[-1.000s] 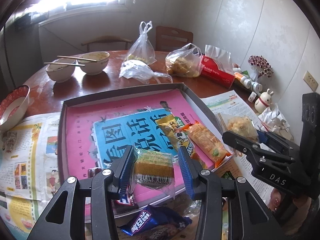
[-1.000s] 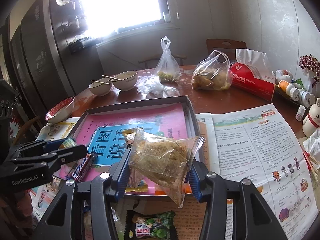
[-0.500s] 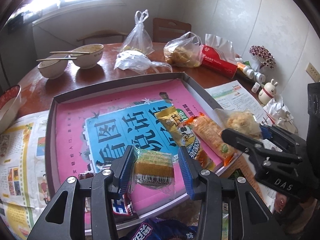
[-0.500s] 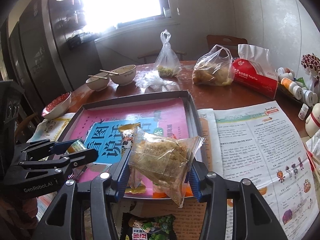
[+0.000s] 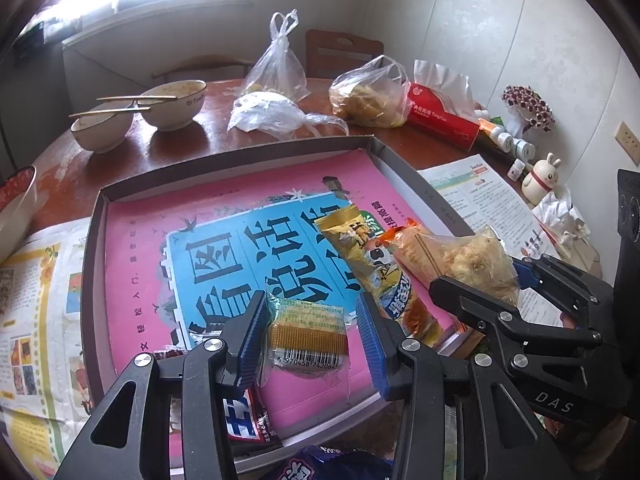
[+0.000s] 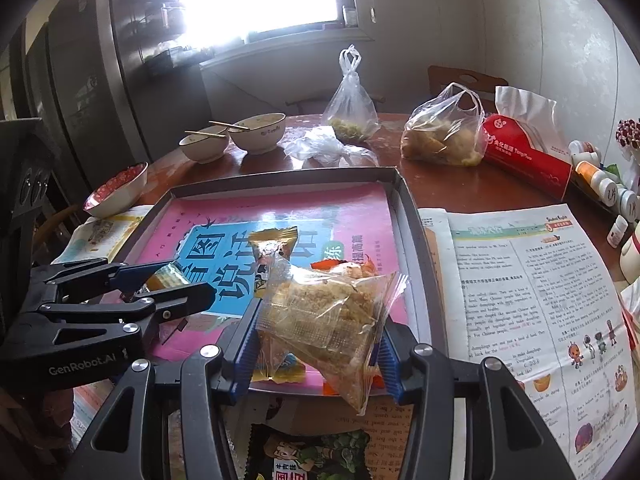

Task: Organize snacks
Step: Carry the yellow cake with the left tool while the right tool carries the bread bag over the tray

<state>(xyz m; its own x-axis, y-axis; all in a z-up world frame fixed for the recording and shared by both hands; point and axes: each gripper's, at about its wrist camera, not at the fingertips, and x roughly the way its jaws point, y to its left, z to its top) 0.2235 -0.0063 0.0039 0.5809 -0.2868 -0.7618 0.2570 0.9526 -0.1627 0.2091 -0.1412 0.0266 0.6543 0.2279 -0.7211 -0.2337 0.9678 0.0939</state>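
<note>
My left gripper (image 5: 310, 330) is shut on a small clear-wrapped wafer packet (image 5: 307, 334) with a barcode, held over the near part of the grey tray (image 5: 240, 152). My right gripper (image 6: 318, 334) is shut on a clear bag of brown crumbly snack (image 6: 324, 312), held over the tray's near right corner; the bag also shows in the left wrist view (image 5: 468, 258). In the tray lie a yellow packet (image 5: 360, 248), an orange packet (image 5: 400, 240) and a dark bar (image 5: 244, 420) at the near left.
A green snack pack (image 6: 316, 456) and a blue one (image 5: 332, 464) lie on the table before the tray. Behind it stand two bowls with chopsticks (image 5: 140, 114), plastic bags (image 5: 368, 96), a red tissue pack (image 5: 440, 116). Newspapers (image 6: 528, 292) flank the tray.
Both grippers have moved forward over the tray with their packets held. The right gripper's bag now hangs above the orange and yellow packets.
</note>
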